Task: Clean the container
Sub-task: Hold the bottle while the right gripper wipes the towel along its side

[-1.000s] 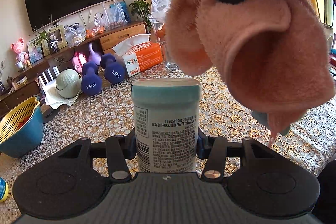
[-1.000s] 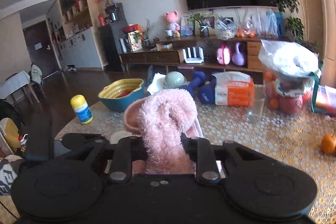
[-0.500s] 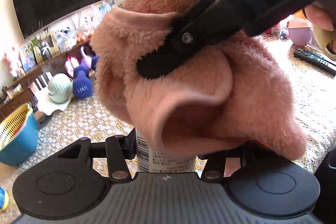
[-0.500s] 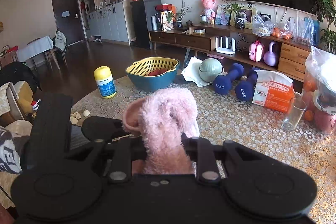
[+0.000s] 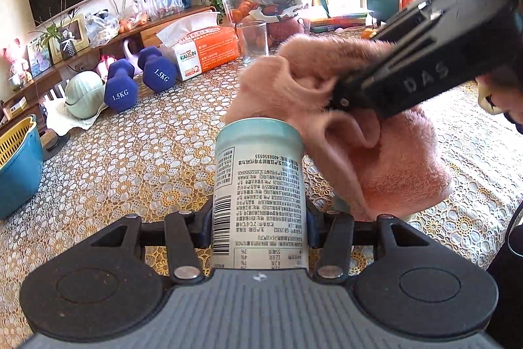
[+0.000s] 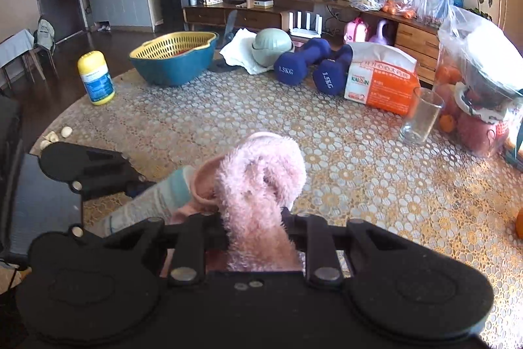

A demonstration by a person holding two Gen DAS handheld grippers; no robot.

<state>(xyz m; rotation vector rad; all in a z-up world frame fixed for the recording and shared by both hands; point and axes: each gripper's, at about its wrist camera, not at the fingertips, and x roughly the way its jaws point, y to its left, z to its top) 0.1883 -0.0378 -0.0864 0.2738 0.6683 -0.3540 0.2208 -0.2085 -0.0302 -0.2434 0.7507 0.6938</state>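
A white container with a pale teal cap [image 5: 260, 185] and printed label stands upright between my left gripper's [image 5: 260, 228] jaws, which are shut on its body. A fluffy pink cloth [image 5: 366, 133] is clamped in my right gripper [image 6: 255, 228] and rests against the container's cap and upper right side. In the right wrist view the pink cloth [image 6: 258, 182] bulges out in front of the jaws, and the container [image 6: 157, 195] leans in from the left, held by the left gripper [image 6: 108, 185]. A person's hand [image 5: 500, 94] shows at the right edge.
A lace-covered table [image 6: 359, 172] carries two blue dumbbells [image 5: 140, 80], an orange tissue pack [image 5: 202, 51], a drinking glass [image 6: 421, 116], bagged fruit [image 6: 474, 94], a teal-and-yellow basket [image 6: 176, 58], a green bowl on a white cloth [image 6: 271, 48] and a yellow-capped bottle [image 6: 96, 77].
The right gripper has come down with the pink cloth, from above the container to its cap and right side. The left gripper keeps its hold on the container and has sunk slightly.
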